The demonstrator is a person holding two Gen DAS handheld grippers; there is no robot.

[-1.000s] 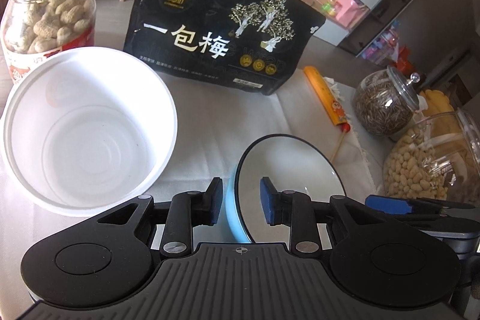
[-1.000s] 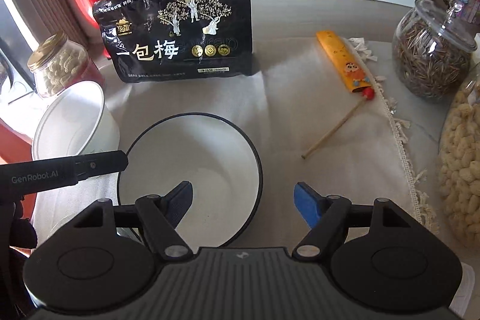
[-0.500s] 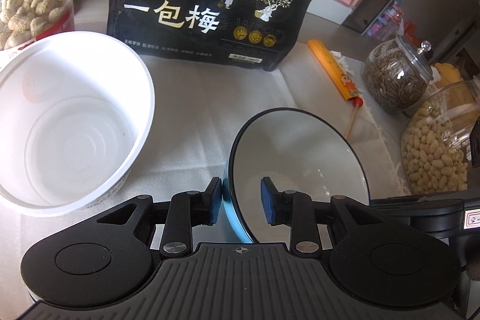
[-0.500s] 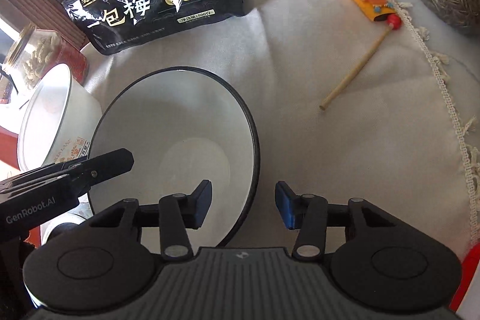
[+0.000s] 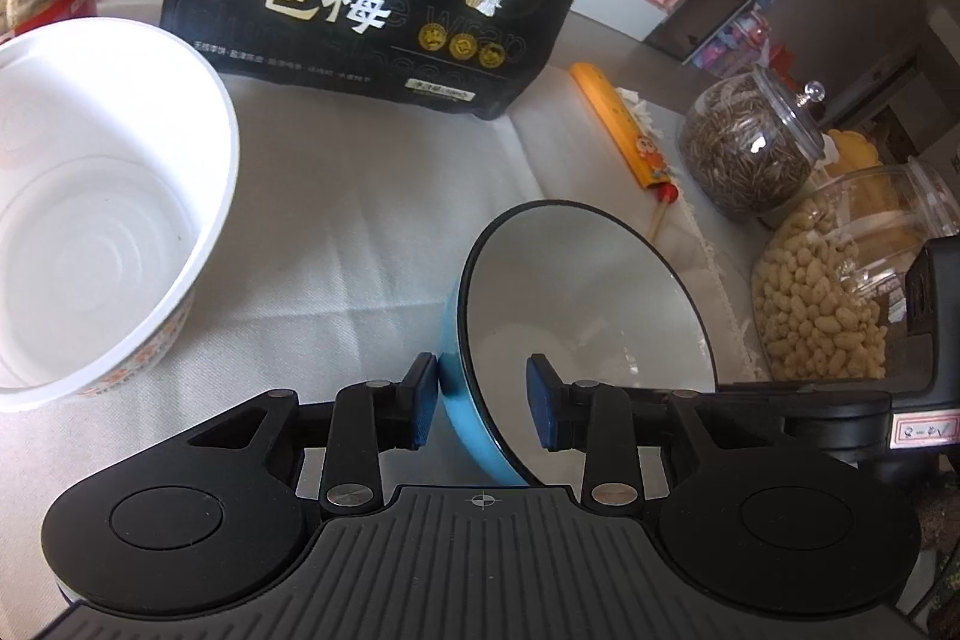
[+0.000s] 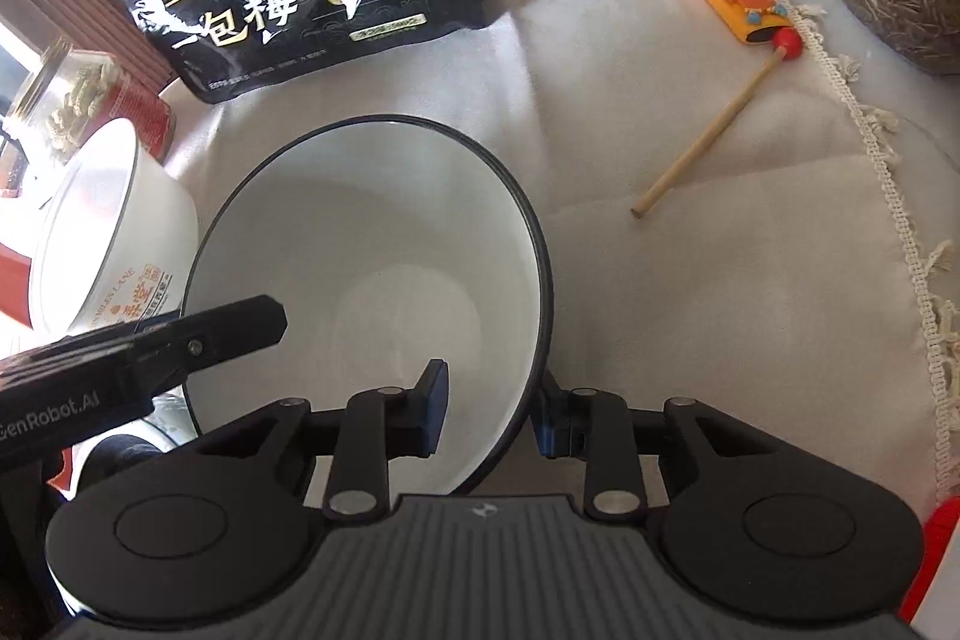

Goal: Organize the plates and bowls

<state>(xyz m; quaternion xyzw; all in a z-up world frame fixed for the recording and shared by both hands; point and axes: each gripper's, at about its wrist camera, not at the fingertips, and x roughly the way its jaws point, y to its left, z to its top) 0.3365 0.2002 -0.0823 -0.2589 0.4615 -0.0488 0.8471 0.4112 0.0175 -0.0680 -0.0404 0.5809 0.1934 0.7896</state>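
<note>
From the left wrist, the left gripper [image 5: 480,403] straddles the near rim of the blue bowl [image 5: 585,304], a glossy, black-edged dish with a white inside; its jaws are opening, the outer pad touching the blue wall, the inner one clear. Left of that bowl sits the deep white tub [image 5: 102,196], smooth ribbed plastic, on the cloth-covered tabletop [image 5: 372,196]. From the right wrist, the right gripper [image 6: 489,415] has its jaws clamped on the blue bowl's opposite rim, one pad inside, one outside. It looks like a handover: next the left must let go fully, then the right can lift and stack.
</note>
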